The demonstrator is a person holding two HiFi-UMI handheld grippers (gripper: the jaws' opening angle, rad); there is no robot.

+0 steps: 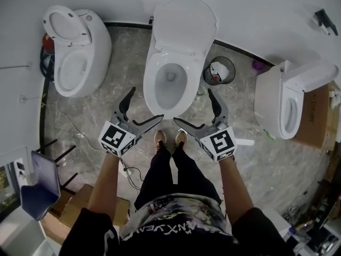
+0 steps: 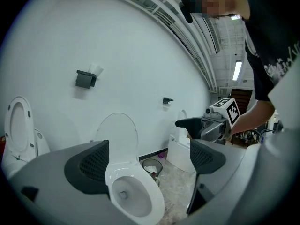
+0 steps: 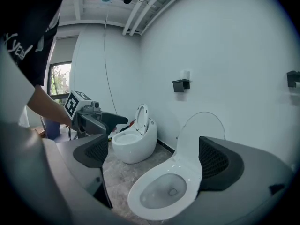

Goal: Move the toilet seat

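Left tool [image 1: 145,104] and right tool [image 1: 193,105] both gape wide, empty, just short of the middle toilet [image 1: 166,111]. Toilet seat [image 1: 185,25] stands raised against the wall. I judge this the approach; next I reach forward and take its edge.

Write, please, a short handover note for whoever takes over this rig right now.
Left hand-held gripper: open, empty, held in front of the middle toilet.
Right hand-held gripper: open, empty, alongside it.
Toilet seat: appears raised with its lid against the wall; neither gripper touches it.
Done: nothing that shows.
Left: reach in, grasp the seat and move it, probably down onto the bowl.
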